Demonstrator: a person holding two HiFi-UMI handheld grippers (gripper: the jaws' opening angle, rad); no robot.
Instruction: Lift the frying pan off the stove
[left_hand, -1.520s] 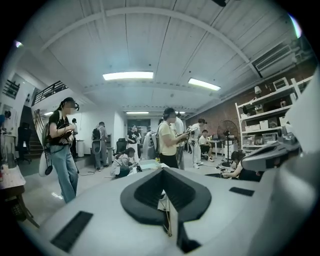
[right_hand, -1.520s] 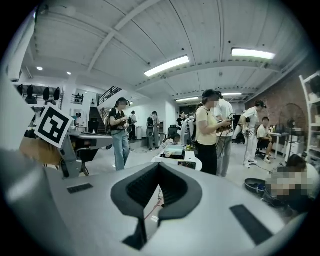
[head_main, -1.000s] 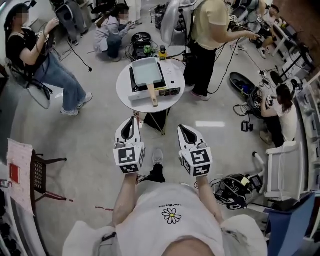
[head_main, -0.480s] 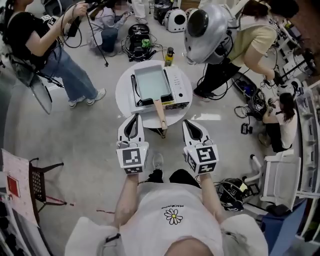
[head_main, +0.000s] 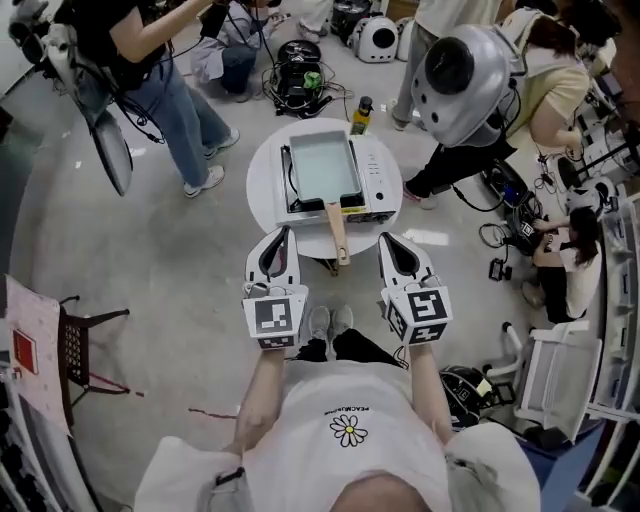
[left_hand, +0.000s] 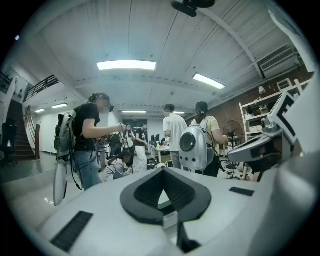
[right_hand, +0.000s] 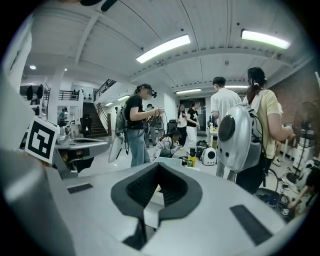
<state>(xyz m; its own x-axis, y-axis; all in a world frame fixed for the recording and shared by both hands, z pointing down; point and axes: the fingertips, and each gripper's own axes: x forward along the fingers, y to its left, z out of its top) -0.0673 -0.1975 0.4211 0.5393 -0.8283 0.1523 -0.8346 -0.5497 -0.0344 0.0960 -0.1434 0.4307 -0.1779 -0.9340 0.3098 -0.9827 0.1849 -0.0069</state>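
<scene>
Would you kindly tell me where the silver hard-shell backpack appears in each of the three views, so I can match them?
Head view: silver hard-shell backpack at upper right, to the right of the round table.
Left gripper view: right of centre.
Right gripper view: right of centre.
Shared landmark: the person in a black top and jeans, on the left side in every view.

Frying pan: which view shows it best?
Head view: the whole frying pan sits on the stove, wooden handle toward the person. Both gripper views show at most a pale sliver beyond their jaws.
</scene>
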